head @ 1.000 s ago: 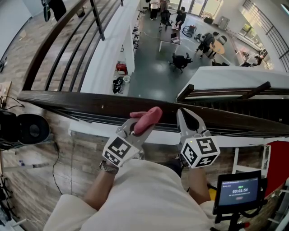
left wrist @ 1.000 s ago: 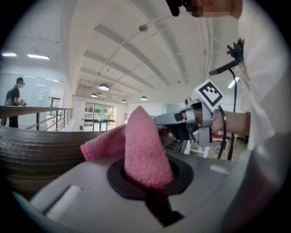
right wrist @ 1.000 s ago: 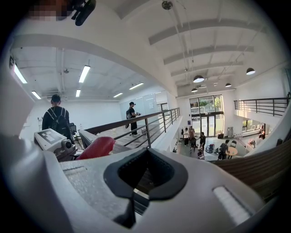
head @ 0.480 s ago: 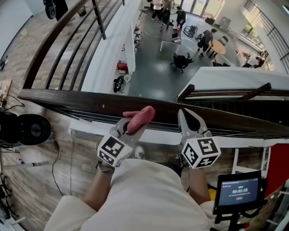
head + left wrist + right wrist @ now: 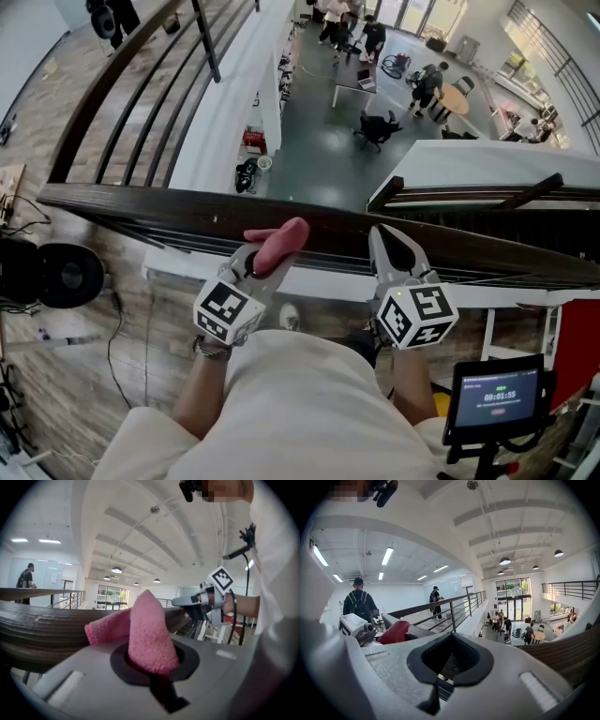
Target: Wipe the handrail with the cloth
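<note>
Wiping is judged under way: cloth (image 5: 278, 246) pinched in left tool (image 5: 259, 261) on the handrail (image 5: 150, 208), centre frame; right tool (image 5: 392, 249) pressed together, empty. Sliding along it is called for.

Upper gallery of a large open-plan office or lab building. A dark handrail (image 5: 187, 211) edges a wood-plank floor (image 5: 56, 375) and overlooks a grey lower hall (image 5: 314, 141), where people (image 5: 431, 84) gather at tables (image 5: 457, 94). Strip lights (image 5: 387, 555) and glazed entrance doors (image 5: 513, 590) mark the white interior.

I see cream shirt (image 5: 300, 403), short sleeves; grey left gripper (image 5: 265, 253), grey right gripper (image 5: 389, 246); black-white marker cubes (image 5: 223, 312).
</note>
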`<state>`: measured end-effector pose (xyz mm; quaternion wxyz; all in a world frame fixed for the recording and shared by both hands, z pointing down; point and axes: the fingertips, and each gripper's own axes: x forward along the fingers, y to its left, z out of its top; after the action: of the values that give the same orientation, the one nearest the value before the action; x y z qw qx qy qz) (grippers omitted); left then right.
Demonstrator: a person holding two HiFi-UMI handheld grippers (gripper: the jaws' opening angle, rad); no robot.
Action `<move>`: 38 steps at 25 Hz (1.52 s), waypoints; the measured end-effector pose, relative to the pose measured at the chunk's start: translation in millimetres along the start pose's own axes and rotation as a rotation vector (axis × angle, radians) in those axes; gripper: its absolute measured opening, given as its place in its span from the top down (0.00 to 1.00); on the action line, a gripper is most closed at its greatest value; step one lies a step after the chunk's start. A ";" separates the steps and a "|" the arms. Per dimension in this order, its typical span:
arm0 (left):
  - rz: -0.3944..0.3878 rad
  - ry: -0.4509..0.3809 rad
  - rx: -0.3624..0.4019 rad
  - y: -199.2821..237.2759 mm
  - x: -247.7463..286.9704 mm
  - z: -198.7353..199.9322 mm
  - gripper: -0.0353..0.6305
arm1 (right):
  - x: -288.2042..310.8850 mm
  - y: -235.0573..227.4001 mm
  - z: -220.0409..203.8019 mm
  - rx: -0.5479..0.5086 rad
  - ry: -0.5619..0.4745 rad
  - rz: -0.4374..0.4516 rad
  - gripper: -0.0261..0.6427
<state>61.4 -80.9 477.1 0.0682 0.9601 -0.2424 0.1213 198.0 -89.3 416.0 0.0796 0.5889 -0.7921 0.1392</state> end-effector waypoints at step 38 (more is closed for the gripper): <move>0.096 -0.005 -0.058 24.5 -28.1 0.6 0.90 | -1.7 3.8 1.2 -0.011 -0.005 0.005 0.96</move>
<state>25.7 -89.8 470.8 0.0895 0.9454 -0.2915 0.1151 194.9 -87.1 413.9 0.0806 0.5866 -0.7947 0.1338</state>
